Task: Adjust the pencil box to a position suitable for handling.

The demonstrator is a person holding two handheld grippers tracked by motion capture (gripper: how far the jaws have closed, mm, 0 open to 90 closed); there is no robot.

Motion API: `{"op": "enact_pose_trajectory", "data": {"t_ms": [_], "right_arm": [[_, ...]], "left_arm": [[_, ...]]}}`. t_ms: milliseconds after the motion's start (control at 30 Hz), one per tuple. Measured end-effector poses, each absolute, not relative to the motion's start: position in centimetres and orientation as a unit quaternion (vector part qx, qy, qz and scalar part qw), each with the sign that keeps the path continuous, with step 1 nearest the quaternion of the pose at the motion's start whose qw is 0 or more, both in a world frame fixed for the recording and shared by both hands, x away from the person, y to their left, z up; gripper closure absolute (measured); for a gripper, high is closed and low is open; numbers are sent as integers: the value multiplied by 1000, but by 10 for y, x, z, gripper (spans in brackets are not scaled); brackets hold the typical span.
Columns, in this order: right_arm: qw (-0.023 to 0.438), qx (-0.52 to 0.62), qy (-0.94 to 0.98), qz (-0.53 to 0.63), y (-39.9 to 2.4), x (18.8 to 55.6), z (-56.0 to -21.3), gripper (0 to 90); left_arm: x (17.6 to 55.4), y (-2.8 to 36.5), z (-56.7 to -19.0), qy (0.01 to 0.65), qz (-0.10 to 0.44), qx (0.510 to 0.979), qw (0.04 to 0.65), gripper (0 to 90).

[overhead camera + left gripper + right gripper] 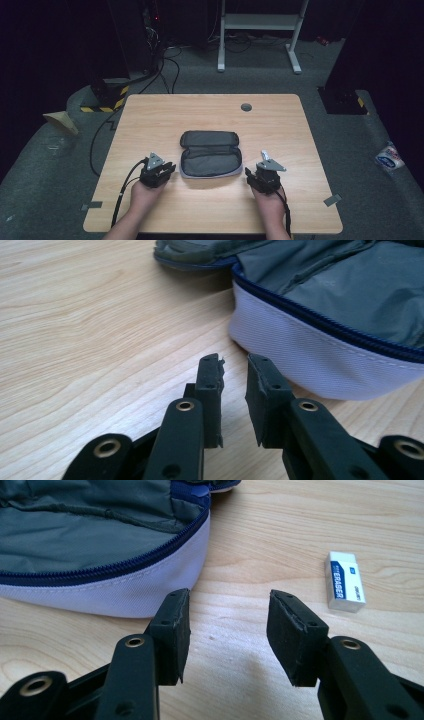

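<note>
Here, the pale wood-grain table [150,120] carries an open, rounded fabric pouch [210,161] at its middle. Just beside it, the left gripper [234,371] gapes narrowly, the right gripper [228,611] wider, both empty. A small boxy eraser [344,581] lies near.
</note>
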State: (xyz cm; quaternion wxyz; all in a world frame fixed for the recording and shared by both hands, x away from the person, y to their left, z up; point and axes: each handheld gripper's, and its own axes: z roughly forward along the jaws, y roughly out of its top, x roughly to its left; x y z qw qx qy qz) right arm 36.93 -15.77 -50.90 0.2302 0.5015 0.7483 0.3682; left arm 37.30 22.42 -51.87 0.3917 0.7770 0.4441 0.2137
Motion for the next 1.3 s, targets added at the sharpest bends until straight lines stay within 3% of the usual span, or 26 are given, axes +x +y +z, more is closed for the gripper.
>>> {"op": "enact_pose_trajectory", "data": {"t_ms": [700, 967, 1300], "right_arm": [[236, 502, 744, 372, -181, 355, -512, 520], [252, 499, 744, 366, -193, 347, -515, 518], [257, 506, 741, 360, -206, 348, -512, 533]], "left_arm": [[370, 286, -521, 485, 230, 759, 368, 654], [358, 315, -519, 491, 233, 763, 351, 577], [350, 323, -527, 505, 225, 757, 347, 461]]}}
